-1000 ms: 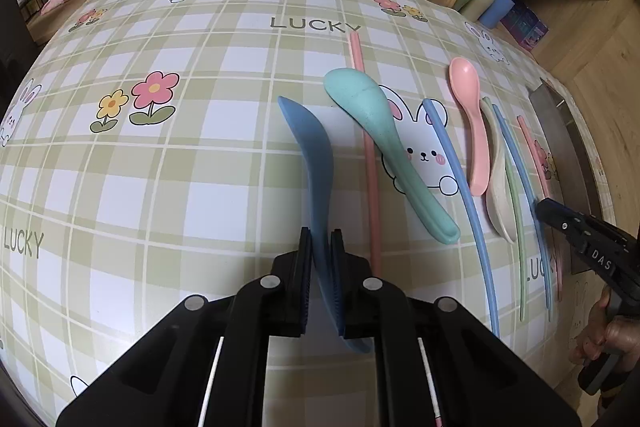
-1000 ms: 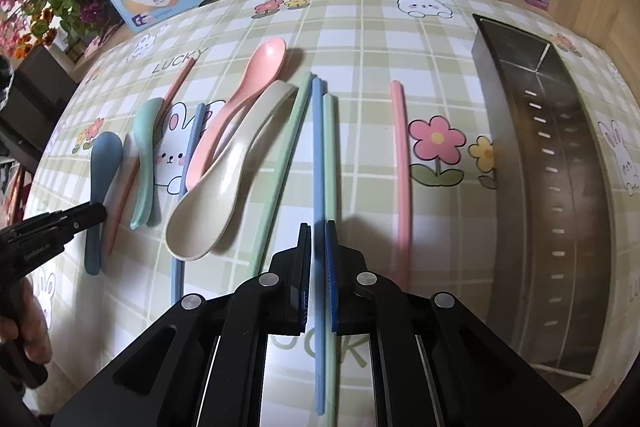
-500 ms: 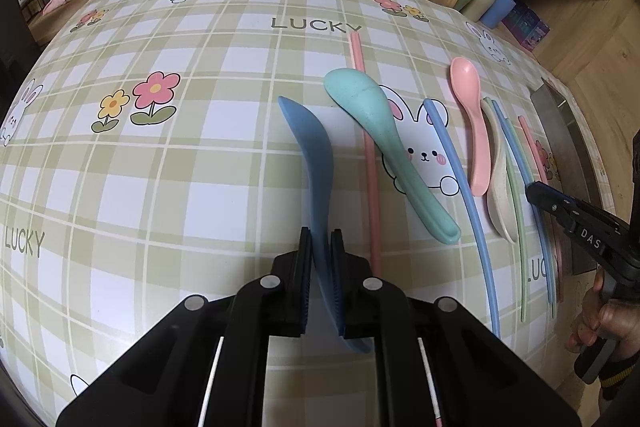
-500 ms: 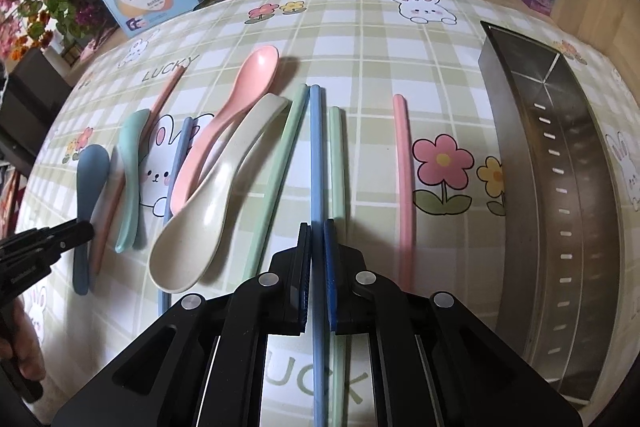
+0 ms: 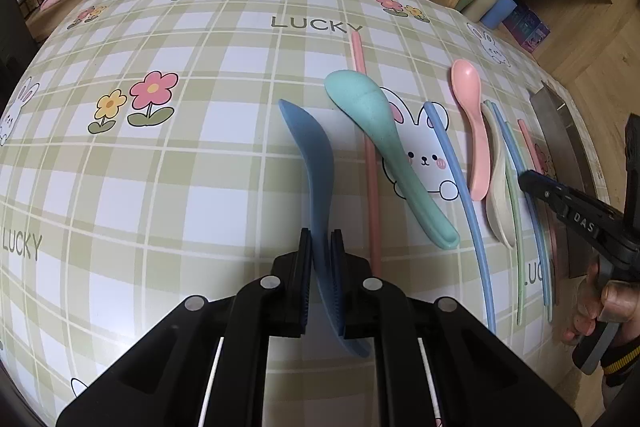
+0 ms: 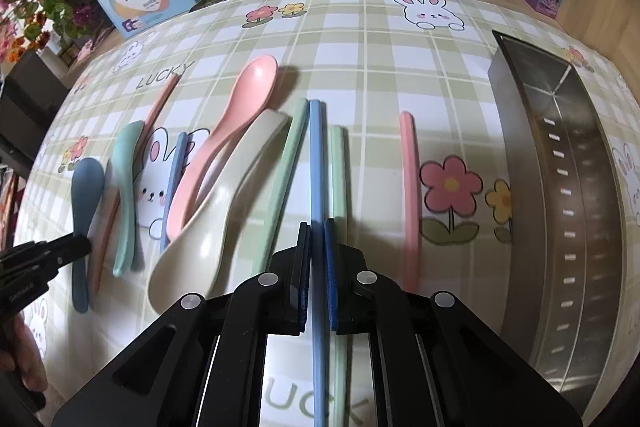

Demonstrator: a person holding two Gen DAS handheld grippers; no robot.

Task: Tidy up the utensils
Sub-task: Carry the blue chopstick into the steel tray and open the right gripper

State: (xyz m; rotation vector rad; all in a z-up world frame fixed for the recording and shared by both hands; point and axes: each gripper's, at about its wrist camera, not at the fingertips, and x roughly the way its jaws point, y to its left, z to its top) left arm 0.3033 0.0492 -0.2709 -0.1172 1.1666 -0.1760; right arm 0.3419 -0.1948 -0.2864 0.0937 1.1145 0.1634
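On a bench point(image 6: 360, 39) spread with a checked bunny-print cloth, the sorting of pastel utensils is mid-step. At the far left of the right wrist view lies the dark blue spoon point(image 5: 310, 163), its handle clamped between the closed jaws of the left gripper point(image 5: 320, 247), low in the centre of the left wrist view. Next to the right come a pink chopstick point(image 5: 370, 163), a teal spoon point(image 5: 384, 151), a light blue chopstick point(image 5: 460, 187), then the pink spoon point(image 6: 224, 143) leaning against the cream spoon point(image 6: 212, 227). At frame centre, between two green chopsticks point(image 6: 282, 183), a blue chopstick point(image 6: 318, 167) runs through the tightly closed jaws of the right gripper point(image 6: 317, 231), which grip it; whether its far tip is off the cloth cannot be told from this angle. Another pink chopstick point(image 6: 409, 195) lies alone to the right, and the steel tray point(image 6: 568, 187), apparently empty, curves down the right edge of the frame. The risks from here: the thin chopstick could pivot in the narrow grip and sweep its green neighbours askew, and the curved spoon handle could twist out of the left jaws when raised
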